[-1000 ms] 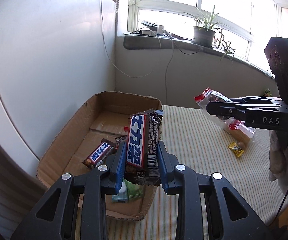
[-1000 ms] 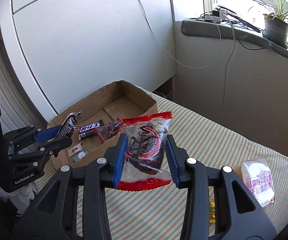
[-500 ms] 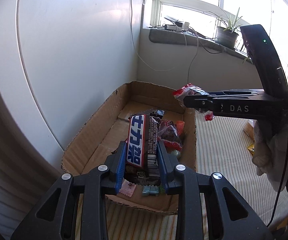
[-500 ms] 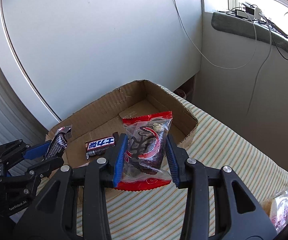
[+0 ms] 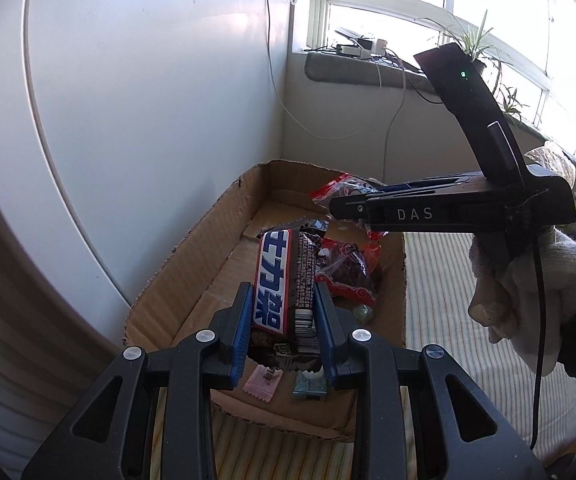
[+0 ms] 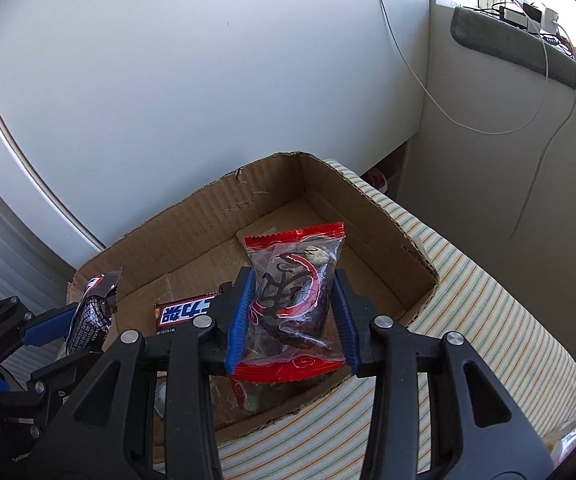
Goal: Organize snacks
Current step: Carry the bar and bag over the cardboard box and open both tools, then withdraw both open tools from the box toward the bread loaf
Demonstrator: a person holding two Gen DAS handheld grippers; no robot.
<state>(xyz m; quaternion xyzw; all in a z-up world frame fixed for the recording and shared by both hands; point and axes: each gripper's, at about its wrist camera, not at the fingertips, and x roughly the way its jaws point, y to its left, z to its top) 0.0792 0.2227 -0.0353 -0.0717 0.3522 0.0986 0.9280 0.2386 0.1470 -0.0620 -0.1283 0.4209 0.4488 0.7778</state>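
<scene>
A white wall and a sunny window are backing a striped tablecloth (image 6: pixel 488 320), where a cardboard box (image 6: pixel 216 208) is sitting. I am holding my left gripper (image 5: pixel 284 320) over the box's near end, its blue pads pinching an upright chocolate bar (image 5: pixel 274 276), ready to drop in. At two o'clock, my right gripper (image 6: pixel 292 312) is squeezing a red-edged snack bag (image 6: pixel 294 292) above the box floor, beside a second chocolate bar (image 6: pixel 186 311) at nine o'clock. A second ago the bag was hanging over the tablecloth; now both snacks are over the box.
</scene>
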